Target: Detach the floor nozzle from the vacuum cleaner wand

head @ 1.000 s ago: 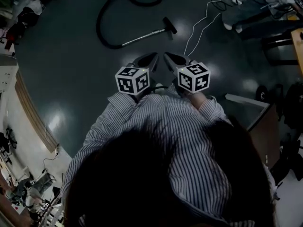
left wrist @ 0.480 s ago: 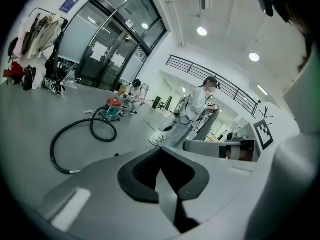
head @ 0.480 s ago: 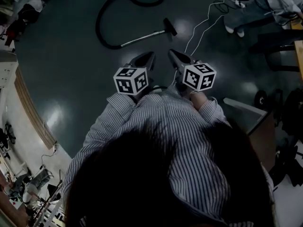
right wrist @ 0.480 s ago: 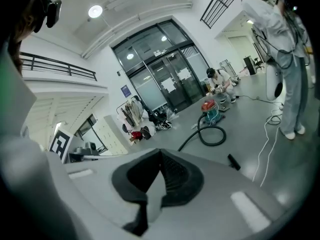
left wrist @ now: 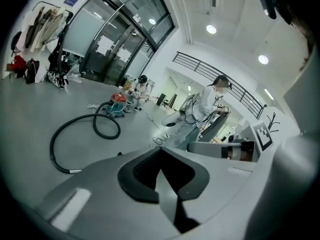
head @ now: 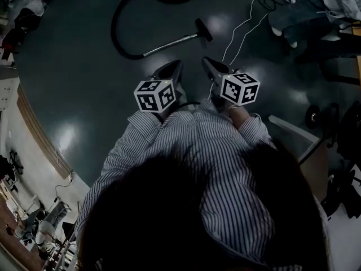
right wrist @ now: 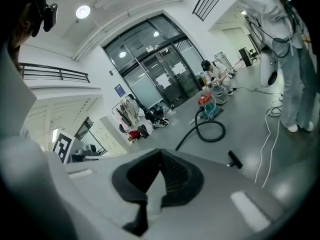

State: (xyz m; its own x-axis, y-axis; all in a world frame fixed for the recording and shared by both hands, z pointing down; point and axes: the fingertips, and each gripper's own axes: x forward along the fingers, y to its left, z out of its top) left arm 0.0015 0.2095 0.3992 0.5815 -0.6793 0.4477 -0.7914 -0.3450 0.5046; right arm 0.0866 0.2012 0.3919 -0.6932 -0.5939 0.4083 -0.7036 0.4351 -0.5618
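Observation:
The vacuum's metal wand (head: 169, 43) lies on the dark floor with the black floor nozzle (head: 203, 30) on its right end and a black hose (head: 121, 21) curling off the other. My left gripper (head: 176, 65) and right gripper (head: 207, 62) hover side by side just short of the wand. Both are shut with nothing in them. In the left gripper view the shut gripper (left wrist: 160, 151) hides most of the wand; the hose (left wrist: 65, 134) shows. Past the shut gripper (right wrist: 160, 154) in the right gripper view, the nozzle (right wrist: 234, 159) lies ahead to the right.
The vacuum canister (right wrist: 207, 104) stands far back at the hose's end. A white cable (head: 242, 30) snakes over the floor right of the nozzle. A person (right wrist: 285, 59) stands at the right, another crouches by the canister. A counter edge (head: 34, 129) runs along the left.
Both grippers have edged forward toward the wand and slightly down, staying shut. The right marker cube has shifted right and rolled a little. The vacuum has not moved.

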